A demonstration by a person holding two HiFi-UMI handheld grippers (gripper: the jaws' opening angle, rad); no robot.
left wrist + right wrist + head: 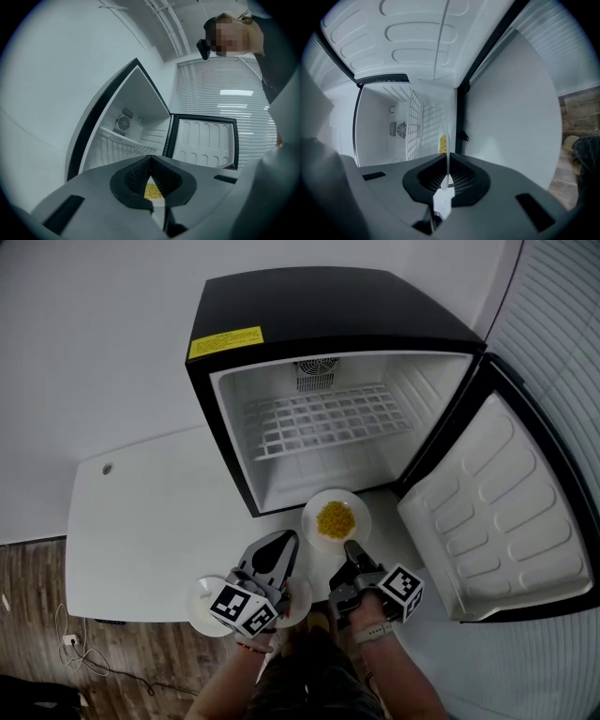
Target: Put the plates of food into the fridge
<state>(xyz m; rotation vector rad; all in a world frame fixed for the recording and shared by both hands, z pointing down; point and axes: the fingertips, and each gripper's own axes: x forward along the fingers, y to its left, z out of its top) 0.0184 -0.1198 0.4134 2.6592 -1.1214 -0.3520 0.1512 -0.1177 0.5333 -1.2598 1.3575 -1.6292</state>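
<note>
A white plate [354, 508] heaped with yellow corn [335, 519] hangs just in front of the open black fridge [281, 310]. My right gripper [353, 547] is rolled on its side and shut on the plate's near rim. In the right gripper view the plate [447, 154] runs edge-on between the jaws. My left gripper [287, 538] lies flat beside the plate's left rim with its jaws closed; whether it touches the plate I cannot tell. Corn [153, 190] shows through the slit between its pads. Two more white plates [201, 600] [301, 596] sit under the left gripper, partly hidden.
The fridge stands on a white table [150, 521]; inside, a wire shelf [323, 418] spans the middle, with bare room below it. The door [497, 512] swings wide to the right. Wooden floor with cables [84, 652] lies at lower left.
</note>
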